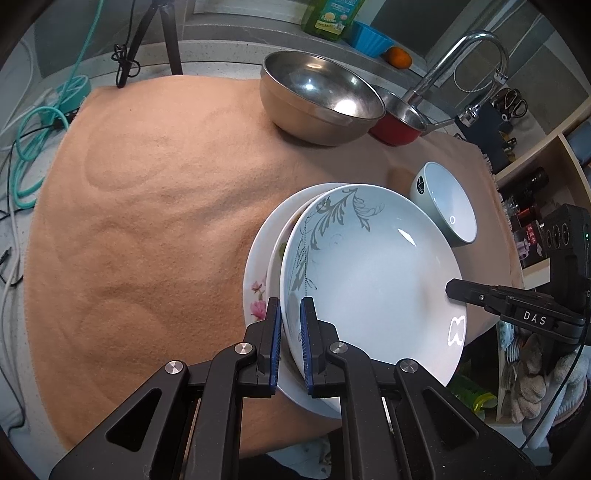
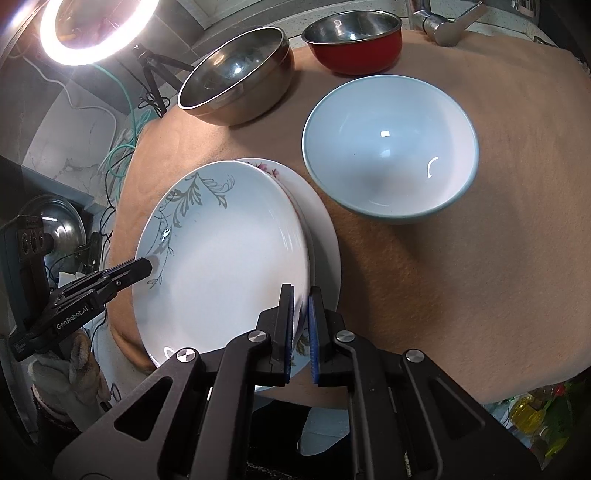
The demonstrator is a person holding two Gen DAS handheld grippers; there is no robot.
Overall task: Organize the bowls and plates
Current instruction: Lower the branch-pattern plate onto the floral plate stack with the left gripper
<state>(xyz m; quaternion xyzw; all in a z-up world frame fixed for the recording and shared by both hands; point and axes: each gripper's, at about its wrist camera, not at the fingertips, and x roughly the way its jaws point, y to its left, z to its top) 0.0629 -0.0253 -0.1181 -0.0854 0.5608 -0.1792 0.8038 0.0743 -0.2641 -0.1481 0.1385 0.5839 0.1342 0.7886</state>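
Left tongs (image 1: pixel 291 343) and right tongs (image 2: pixel 302 334) clamped on opposite rims of grey-leaf plate (image 1: pixel 373 273), tilted over flowered plate (image 1: pixel 258 291) on desk (image 1: pixel 147 221). Step: stacking plates. Next: lower level, centre, then release.

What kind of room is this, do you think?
Most likely a home kitchen counter. A sink faucet rises at the back, a green dish soap bottle stands on the ledge, and steel bowls and plates sit on a cloth-covered worktop.
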